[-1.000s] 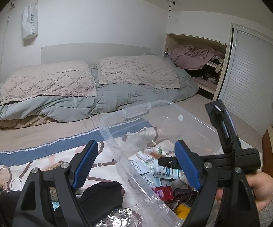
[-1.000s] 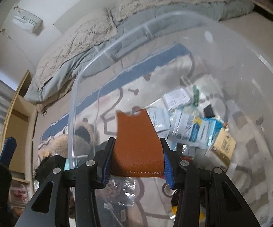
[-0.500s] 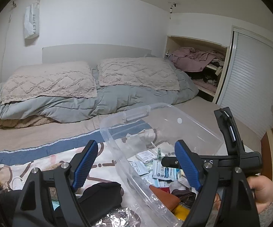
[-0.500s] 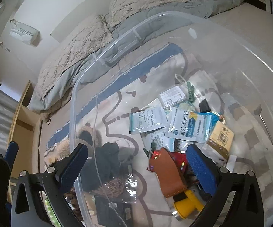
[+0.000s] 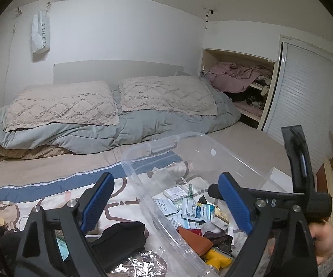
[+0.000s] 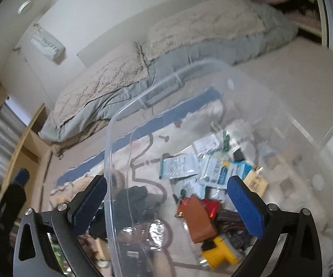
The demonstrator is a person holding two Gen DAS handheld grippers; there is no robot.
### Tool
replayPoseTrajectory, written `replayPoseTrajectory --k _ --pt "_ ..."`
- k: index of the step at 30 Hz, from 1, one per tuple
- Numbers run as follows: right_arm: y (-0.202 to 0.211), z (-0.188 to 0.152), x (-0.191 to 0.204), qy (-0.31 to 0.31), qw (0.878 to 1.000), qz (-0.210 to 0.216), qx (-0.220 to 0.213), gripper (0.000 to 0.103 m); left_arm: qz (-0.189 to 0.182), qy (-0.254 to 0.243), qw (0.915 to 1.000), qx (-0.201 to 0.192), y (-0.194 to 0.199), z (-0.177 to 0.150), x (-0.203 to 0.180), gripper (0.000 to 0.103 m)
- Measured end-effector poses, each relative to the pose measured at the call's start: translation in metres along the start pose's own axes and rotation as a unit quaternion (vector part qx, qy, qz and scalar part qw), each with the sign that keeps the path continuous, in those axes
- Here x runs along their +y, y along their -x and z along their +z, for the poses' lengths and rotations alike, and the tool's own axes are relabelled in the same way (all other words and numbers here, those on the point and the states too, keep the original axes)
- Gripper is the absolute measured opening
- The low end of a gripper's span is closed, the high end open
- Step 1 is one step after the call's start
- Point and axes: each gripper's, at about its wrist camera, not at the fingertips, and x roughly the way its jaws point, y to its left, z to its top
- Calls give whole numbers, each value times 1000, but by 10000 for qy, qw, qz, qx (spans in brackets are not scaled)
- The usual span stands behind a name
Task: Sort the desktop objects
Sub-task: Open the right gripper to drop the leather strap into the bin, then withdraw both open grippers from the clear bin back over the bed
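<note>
Far left on the patterned bedspread (image 5: pixel 125 198), outside the bin, lay a black cloth item (image 5: pixel 122 235) and a crinkly foil packet (image 5: pixel 141 265), w/ a furry brown thing (image 6: pixel 118 180) just behind them; prob. these were the unsorted stuff waiting their turn. The left gripper (image 5: pixel 166 205) hovered w/ its jaws opening and nothing between them: its left finger sat over the cloth side, its right finger over the bin, so the clear wall of the plastic bin (image 5: pixel 143 198) ran up through the gap w/o being pinched. Judging by that, it was readying for a pick rather than steadying the bin. Moving right, inside the bin, the brown leather pouch (image 6: pixel 200 219) lay flat on the bottom, touching a red item (image 6: pixel 212 207) and just above a yellow object (image 6: pixel 219 254); white and blue sachets (image 6: pixel 212 170) and a tan tag (image 6: pixel 256 182) sat further back. The right gripper (image 6: pixel 166 207) stood released, wide apart and empty, above the bin; the pouch lay below and between its fingers, nearer the right one, clear of both pads. Prob. the bin was the sorting target, so the pouch counted as done. At far right the person's hand (image 5: pixel 323 240) gripped the right gripper's handle.
</note>
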Motion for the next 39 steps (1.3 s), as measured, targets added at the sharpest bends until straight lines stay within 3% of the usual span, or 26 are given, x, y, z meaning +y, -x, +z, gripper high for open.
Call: replayPoseTrajectory --k 4,7,14,20,29,39 --pt "23 -5 8 325 9982 -251 -441 103 79 41 9999 -59 8 2 -2 93" --pt "42 -12 10 486 9956 -307 -735 103 232 21 9997 -104 15 4 -6 103" --pt "76 -27 6 661 9901 -485 -1135 103 436 -138 9989 -106 32 -3 -12 103" --pt "99 -40 -2 626 9880 -503 -1316 103 677 -209 9975 -58 52 -24 -6 103" --pt "128 -65 0 1164 9751 -1015 -1589 103 636 47 9979 -64 84 -42 1 103" --pt "149 -96 -24 885 9774 -1080 -1585 103 620 69 9980 -58 114 -64 -11 103"
